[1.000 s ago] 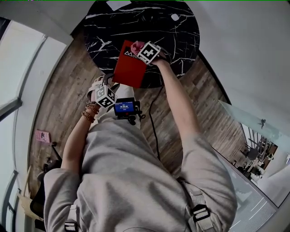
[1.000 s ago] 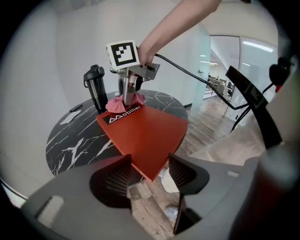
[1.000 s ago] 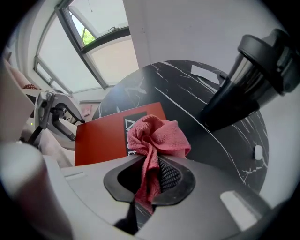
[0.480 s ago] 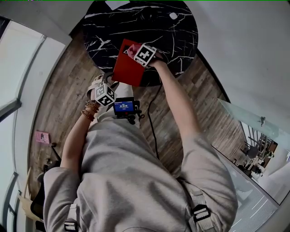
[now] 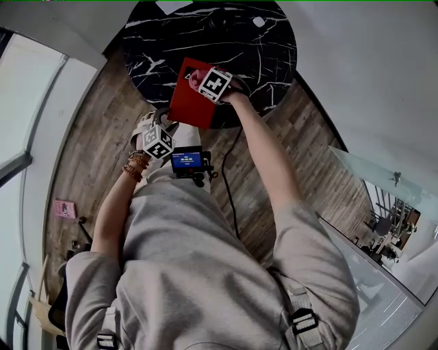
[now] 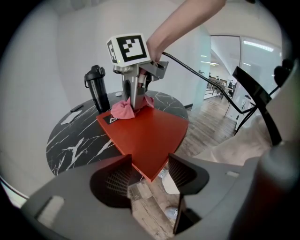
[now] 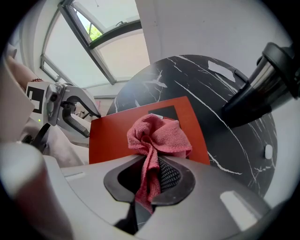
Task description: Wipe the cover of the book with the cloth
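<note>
A red book (image 5: 191, 106) lies on the round black marble table (image 5: 267, 55), its near corner hanging over the table's edge. My right gripper (image 5: 200, 78) is shut on a pink cloth (image 7: 159, 136) that is bunched on the cover near the book's far end. From the left gripper view, the right gripper (image 6: 136, 101) stands upright over the cloth (image 6: 123, 110). My left gripper (image 6: 150, 174) is open, and the book's (image 6: 145, 136) near corner reaches between its jaws. In the right gripper view the left gripper (image 7: 70, 115) sits at the book's (image 7: 112, 136) left edge.
A black bottle (image 6: 96, 89) stands on the table behind the book, also at the right in the right gripper view, bottle (image 7: 262, 89). A white card (image 5: 171, 7) and a small white object (image 5: 258, 22) lie at the table's far side. Wooden floor and a glass partition (image 5: 369, 178) surround it.
My right gripper has slid the cloth a little to the left across the book's cover. The left gripper has stayed at the book's near corner.
</note>
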`<action>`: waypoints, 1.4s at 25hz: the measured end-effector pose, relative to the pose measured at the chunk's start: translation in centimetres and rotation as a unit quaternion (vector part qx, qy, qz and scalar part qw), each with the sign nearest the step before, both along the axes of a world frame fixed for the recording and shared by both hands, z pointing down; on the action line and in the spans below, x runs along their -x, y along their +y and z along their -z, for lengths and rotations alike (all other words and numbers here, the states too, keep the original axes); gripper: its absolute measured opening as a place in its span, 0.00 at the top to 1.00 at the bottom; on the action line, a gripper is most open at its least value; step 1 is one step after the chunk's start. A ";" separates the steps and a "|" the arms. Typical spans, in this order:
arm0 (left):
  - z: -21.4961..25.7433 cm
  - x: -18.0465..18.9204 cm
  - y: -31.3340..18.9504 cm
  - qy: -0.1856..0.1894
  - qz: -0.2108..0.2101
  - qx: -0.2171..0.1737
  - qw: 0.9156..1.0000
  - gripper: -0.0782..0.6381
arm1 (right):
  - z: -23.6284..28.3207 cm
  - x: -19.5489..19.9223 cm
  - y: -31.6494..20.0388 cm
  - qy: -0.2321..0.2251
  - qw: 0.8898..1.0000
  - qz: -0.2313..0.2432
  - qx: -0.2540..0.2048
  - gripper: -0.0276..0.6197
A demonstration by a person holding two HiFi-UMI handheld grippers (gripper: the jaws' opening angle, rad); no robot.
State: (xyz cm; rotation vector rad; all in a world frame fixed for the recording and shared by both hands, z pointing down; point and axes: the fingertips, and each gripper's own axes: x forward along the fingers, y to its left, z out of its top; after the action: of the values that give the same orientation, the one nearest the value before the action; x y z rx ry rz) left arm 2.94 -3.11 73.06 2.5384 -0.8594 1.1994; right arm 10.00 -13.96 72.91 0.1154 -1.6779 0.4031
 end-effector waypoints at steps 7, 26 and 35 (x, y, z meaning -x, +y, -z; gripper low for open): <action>0.0 0.1 0.0 0.003 0.004 0.000 1.000 0.55 | 0.1 0.2 -1.1 -0.001 0.999 0.017 -0.045 0.87; 0.0 0.2 -0.1 0.006 0.015 0.005 1.000 0.55 | -0.1 0.7 1.3 -0.004 0.999 0.021 -0.042 0.87; -0.1 0.1 0.0 0.008 0.016 0.006 1.000 0.55 | -0.1 0.9 2.3 -0.006 0.999 0.022 -0.044 0.87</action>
State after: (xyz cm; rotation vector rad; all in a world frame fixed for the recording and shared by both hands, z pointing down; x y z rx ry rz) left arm 2.85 -3.09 73.19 2.5110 -0.8823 1.1700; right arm 9.05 -11.66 73.03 0.1406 -1.7067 0.2972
